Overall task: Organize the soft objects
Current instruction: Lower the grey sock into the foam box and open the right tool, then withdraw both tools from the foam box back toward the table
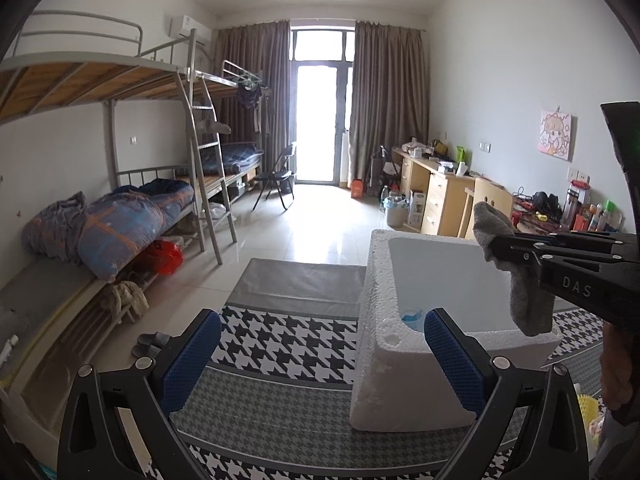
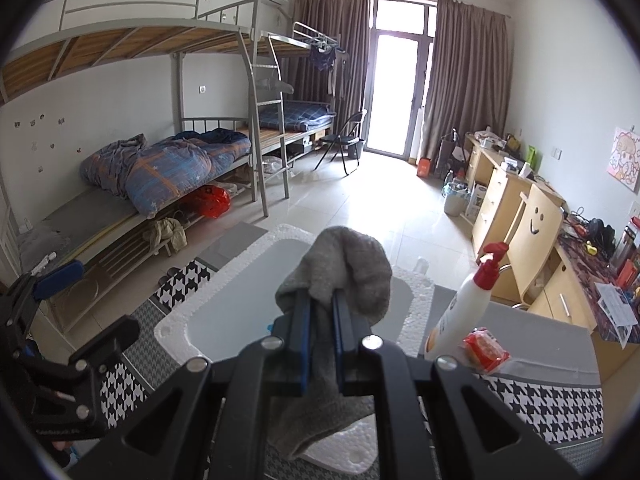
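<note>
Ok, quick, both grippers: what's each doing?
Left gripper: open, holding nothing.
Right gripper: shut on the grey sock, above the foam box.

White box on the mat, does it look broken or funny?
A bit. The white foam box has dents and a small pit on its near rim, so it looks worn. The right gripper pinches a gray sock above it.

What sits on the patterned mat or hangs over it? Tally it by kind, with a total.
Sock: 1, gripped by the right gripper over the box
Foam box: 1
Spray bottle: 1
Red packet: 1
Total: 4
</note>
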The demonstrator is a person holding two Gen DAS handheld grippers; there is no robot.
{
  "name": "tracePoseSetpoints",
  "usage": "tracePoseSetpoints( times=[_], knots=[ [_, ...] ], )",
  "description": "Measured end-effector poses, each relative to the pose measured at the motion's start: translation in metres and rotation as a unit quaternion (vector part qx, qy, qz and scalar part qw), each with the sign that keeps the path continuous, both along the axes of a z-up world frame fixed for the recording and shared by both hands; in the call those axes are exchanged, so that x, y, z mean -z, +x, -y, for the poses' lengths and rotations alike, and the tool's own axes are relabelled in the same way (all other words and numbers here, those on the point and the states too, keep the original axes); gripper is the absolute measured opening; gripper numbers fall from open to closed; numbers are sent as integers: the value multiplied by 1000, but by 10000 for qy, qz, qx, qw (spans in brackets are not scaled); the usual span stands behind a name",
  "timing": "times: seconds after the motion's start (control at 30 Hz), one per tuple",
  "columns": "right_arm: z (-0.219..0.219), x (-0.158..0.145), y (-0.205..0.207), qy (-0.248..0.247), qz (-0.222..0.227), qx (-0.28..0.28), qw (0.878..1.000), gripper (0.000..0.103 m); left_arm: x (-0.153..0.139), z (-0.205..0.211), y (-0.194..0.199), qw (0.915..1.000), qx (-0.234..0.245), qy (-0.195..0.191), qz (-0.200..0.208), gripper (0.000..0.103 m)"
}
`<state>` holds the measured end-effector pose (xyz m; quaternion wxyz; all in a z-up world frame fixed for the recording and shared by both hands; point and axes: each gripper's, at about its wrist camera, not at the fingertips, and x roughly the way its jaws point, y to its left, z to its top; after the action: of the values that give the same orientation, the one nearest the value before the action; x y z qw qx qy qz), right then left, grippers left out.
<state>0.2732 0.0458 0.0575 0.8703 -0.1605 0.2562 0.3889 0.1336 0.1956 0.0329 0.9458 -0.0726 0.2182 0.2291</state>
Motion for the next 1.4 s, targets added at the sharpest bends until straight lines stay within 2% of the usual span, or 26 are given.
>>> tracePoseSetpoints(
  times=[0.27,0.33,0.4,0.5,0.77,1.1,1.4],
  knots=[
    [-7,8,14,-31,-194,103,9998,17,1,-1,-3,10000,-18,86,-12,102],
    [-7,10,18,-23,-337,65,9994,29,1,-1,-3,10000,-53,79,-21,102],
    [-5,11,21,58,-460,37,9989,52,1,-3,-3,9999,-81,86,-25,102],
    [1,9,21,160,-463,41,9988,63,2,-2,-4,9999,-80,73,-34,102],
    [10,2,13,240,-323,9,9992,65,0,6,-4,9999,18,113,-22,102],
    [36,-5,-4,515,-163,18,9985,83,-5,19,-9,9998,102,157,43,102],
    [51,-8,-17,665,-72,-10,9978,86,-9,31,-15,9996,193,194,75,102]
  ],
)
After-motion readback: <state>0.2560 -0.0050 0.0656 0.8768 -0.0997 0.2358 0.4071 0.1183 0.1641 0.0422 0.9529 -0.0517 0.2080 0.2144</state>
